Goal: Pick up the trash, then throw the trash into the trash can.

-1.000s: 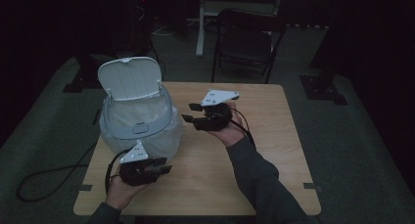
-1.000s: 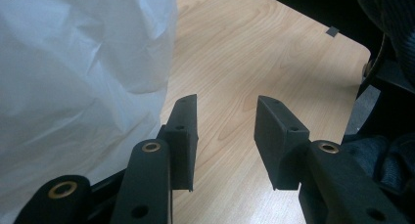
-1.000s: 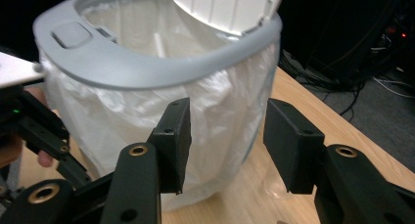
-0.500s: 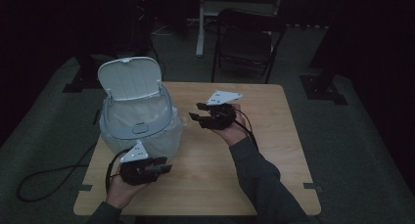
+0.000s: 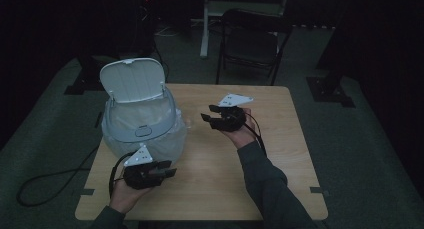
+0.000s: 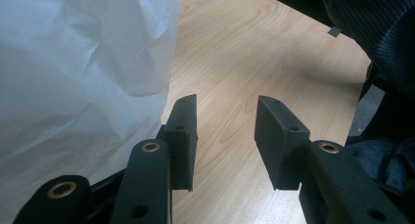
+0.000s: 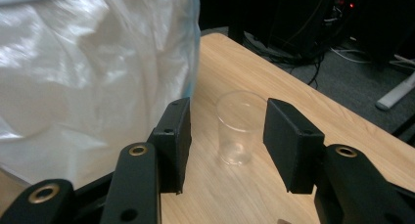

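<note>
1. Bin (image 5: 142, 121) stands on the left part of the desk (image 5: 260, 169), white, with its lid (image 5: 132, 80) swung up and open at the back; a thin white liner bag (image 5: 167, 139) drapes over its rim and down its sides.
2. Beside the bin, on its right, a small clear plastic cup (image 7: 238, 127) stands upright on the wood, near the bag but apart from it as far as the right gripper view shows.
3. The right claw (image 5: 210, 117) is held in the person's right hand above the middle of the desk, pointing left toward the bin; its jaws stand apart with nothing between them, and in the right gripper view (image 7: 230, 145) the cup sits farther off, framed by the gap.
4. The left claw (image 5: 167, 172) is held in the left hand near the front left of the desk, just in front of the bin, pointing right; its jaws are apart and empty.
5. In the left gripper view the left claw (image 6: 226, 141) hovers over bare wood, with the crumpled bag (image 6: 73, 77) just beside its left jaw and a dark sleeve (image 6: 377, 33) at the upper right.
6. Behind the desk a dark folding chair (image 5: 252, 44) stands on the grey floor, and a black cable (image 5: 45, 184) lies on the floor to the left.
</note>
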Demonstrator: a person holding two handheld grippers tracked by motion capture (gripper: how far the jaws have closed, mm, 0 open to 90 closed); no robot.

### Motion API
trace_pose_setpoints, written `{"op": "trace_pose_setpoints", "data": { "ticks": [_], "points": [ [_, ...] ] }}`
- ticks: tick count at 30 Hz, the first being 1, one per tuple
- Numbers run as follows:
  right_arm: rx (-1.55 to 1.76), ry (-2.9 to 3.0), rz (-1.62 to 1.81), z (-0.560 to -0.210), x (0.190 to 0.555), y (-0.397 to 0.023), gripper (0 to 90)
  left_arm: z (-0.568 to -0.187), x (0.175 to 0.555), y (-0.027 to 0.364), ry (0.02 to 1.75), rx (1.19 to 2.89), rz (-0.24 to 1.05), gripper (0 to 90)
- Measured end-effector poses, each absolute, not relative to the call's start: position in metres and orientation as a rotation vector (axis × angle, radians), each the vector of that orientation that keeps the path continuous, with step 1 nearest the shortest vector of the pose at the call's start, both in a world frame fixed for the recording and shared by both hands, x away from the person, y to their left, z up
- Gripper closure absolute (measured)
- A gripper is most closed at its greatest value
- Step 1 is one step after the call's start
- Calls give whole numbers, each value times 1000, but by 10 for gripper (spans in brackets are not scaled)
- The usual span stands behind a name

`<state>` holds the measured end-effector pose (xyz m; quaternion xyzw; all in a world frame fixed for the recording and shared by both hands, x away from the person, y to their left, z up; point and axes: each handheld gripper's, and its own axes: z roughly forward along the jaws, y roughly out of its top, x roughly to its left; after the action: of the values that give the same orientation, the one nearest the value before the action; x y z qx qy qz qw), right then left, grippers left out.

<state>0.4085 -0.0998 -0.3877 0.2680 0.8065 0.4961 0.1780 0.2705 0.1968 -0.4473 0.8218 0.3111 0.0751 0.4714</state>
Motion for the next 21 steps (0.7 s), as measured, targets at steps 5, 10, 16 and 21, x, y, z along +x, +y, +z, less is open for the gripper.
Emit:
{"op": "trace_pose_setpoints", "data": {
  "ticks": [5, 10, 16, 21],
  "points": [
    [786, 2285, 1384, -395, 413, -103, 522, -448, 271, 196, 763, 2016, 184, 616],
    [799, 2288, 1356, -400, 416, -104, 520, -450, 271, 196, 768, 2017, 187, 612],
    [818, 2290, 1333, -408, 419, -104, 514, -450, 270, 196, 767, 2019, 186, 610],
    [846, 2290, 1323, -415, 425, -105, 511, -452, 271, 196, 772, 2020, 183, 608]
  ]
}}
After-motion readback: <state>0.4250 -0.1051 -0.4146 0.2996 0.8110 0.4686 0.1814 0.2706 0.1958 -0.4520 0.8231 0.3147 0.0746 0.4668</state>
